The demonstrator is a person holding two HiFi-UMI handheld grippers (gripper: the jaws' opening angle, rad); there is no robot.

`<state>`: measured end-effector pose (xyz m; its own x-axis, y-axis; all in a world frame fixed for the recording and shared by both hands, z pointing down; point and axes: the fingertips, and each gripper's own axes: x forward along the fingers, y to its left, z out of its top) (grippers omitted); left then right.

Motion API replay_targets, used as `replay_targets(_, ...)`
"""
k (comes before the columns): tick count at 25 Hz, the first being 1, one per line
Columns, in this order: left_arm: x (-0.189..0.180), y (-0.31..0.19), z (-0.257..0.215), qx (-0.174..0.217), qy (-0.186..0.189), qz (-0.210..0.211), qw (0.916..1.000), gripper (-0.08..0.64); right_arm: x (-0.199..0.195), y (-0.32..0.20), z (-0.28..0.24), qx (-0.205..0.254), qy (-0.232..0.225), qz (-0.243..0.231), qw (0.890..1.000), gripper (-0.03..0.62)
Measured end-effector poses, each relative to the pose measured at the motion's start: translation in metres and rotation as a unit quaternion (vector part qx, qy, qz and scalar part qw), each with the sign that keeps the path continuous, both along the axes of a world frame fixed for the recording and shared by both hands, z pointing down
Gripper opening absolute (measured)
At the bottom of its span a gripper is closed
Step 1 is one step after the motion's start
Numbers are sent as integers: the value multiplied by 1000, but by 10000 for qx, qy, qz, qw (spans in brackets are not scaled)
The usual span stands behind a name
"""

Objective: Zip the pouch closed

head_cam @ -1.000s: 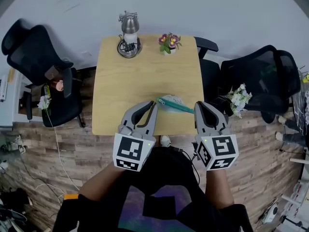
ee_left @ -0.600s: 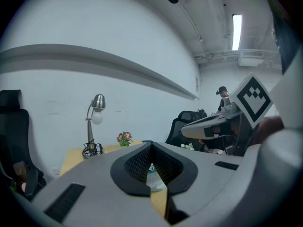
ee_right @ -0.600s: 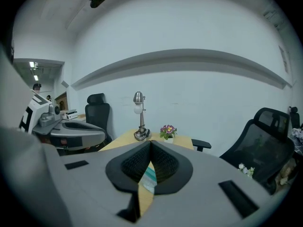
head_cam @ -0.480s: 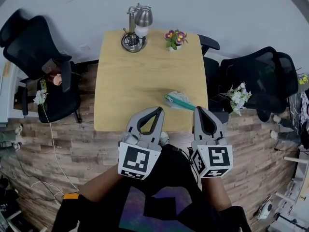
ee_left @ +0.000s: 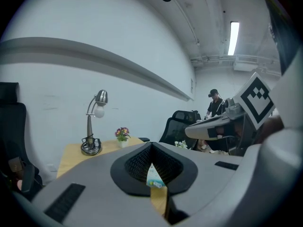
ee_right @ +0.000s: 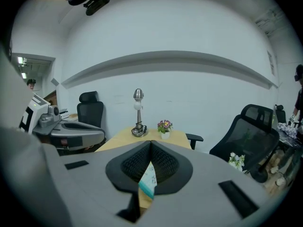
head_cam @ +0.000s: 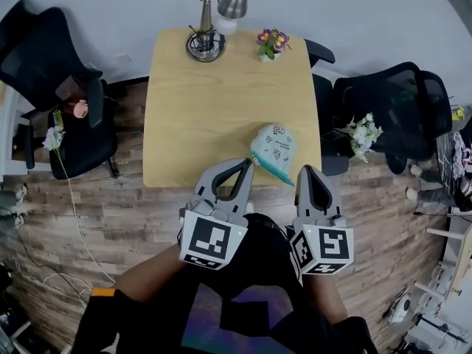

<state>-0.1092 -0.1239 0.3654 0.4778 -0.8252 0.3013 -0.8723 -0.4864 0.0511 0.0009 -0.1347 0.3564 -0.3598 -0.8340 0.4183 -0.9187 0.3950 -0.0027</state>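
Note:
The pouch is white with a small print and a teal zip edge on its near side. It lies flat near the front right of the wooden table. My left gripper hangs just off the table's front edge, left of the pouch's near corner, jaws shut and empty. My right gripper is shut and empty too, just right of that corner. Neither touches the pouch. In the left gripper view the pouch shows through the hollow below the closed tips. The right gripper view shows the pouch the same way.
A metal desk lamp and a small flower pot stand at the table's far edge. Black office chairs stand left and right of the table, with white flowers by the right one. The floor is wood planks.
Both grippers have drawn back from the pouch toward the person. The pouch now lies alone on the table, more of its white face showing.

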Motion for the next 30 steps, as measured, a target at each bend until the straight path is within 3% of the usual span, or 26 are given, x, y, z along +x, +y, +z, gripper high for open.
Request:
replay_targets(10, 38, 35, -24, 242, -96, -162, 9995, 9, 35, 28, -19, 391, -120, -146, 9991, 15)
replay_targets(17, 73, 73, -22, 64, -166, -368, 9992, 8, 69, 64, -18, 422, -197, -352, 9983, 15)
replay_targets(30, 87, 133, -8, 153, -249, -782, 9965, 9, 71, 112, -2, 501, -165, -869, 9948, 14)
